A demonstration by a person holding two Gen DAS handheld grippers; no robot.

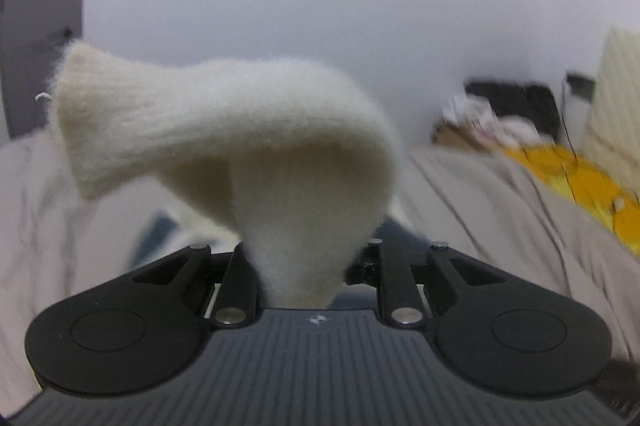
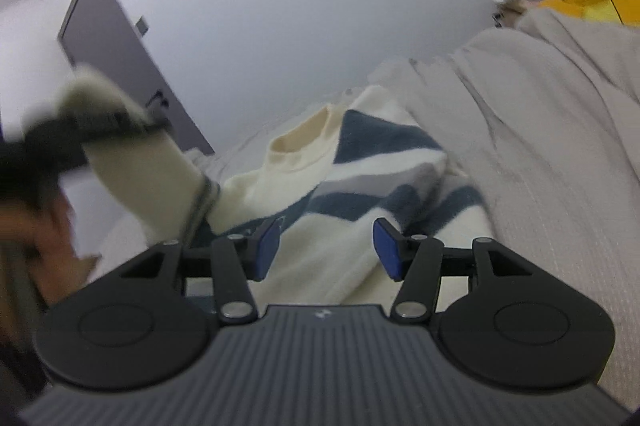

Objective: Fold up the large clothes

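left wrist: jaws clenched on cream sleeve cuff; right jaws released, sweater beyond.

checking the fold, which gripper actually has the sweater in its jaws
The left gripper: the sweater's cream sleeve cuff is pinched in its jaws. The right gripper hangs open over the striped sweater body, blue pads apart.

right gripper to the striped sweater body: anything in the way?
Nothing visible. The right gripper is open, its blue pads apart over the sweater on the beige bedcover. The left gripper, shut on the cream sleeve, holds it up off to the left, clear of the path.
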